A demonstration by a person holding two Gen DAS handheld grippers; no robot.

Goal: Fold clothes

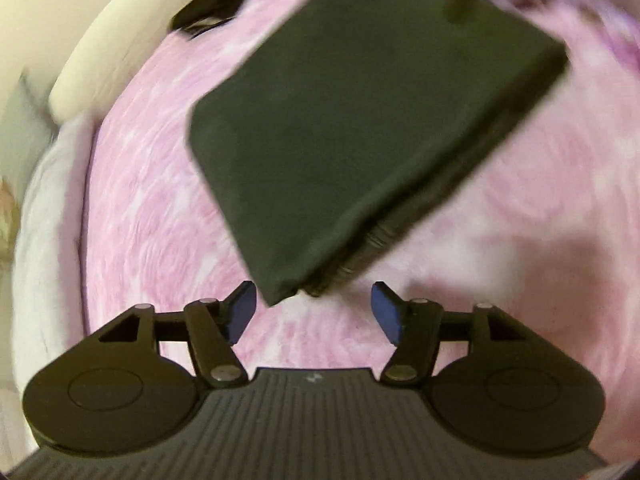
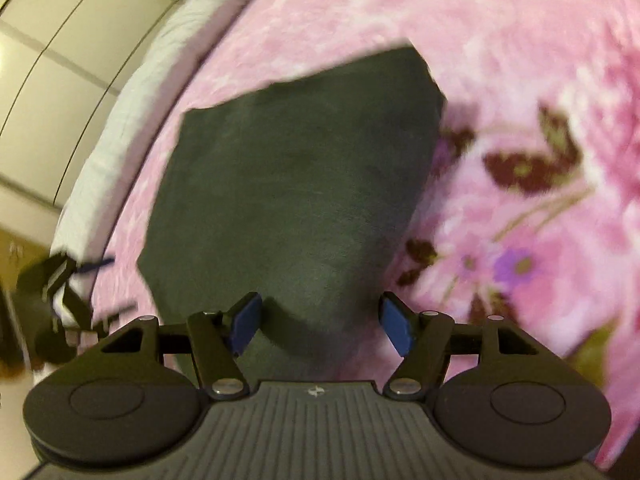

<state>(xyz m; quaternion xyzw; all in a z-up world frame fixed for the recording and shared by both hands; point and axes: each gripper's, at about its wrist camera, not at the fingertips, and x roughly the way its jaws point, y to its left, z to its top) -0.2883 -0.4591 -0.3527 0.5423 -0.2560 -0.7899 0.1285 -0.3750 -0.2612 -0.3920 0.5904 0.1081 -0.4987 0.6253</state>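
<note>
Folded dark garment (image 1: 360, 128) lies flat on a pink flowered blanket (image 1: 152, 216), forming a thick, tidy rectangle with stacked layers showing along one edge. The blanket covers a bed, and a white sheet (image 1: 44, 216) shows along its border.

From the left wrist camera, the left gripper (image 1: 314, 312) points down at the near corner of the garment. Its two blue-padded fingers (image 1: 242, 312) stand wide apart. The corner sits just ahead of the gap between them, and neither pad touches the cloth. At the top of this view, beyond the far edge of the garment, part of the other tool shows, blurred.

From the right wrist camera, the right gripper (image 2: 320, 326) hovers over another side of the same garment (image 2: 296, 184). Its fingers (image 2: 396, 326) are also spread wide, with dark cloth visible below the gap; nothing is pinched. Dark red and purple flowers (image 2: 516, 264) pattern the blanket (image 2: 500, 40) to the right. The left tool appears at the left edge, blurred. A pale panelled surface (image 2: 60, 60) stands beyond the bed.
</note>
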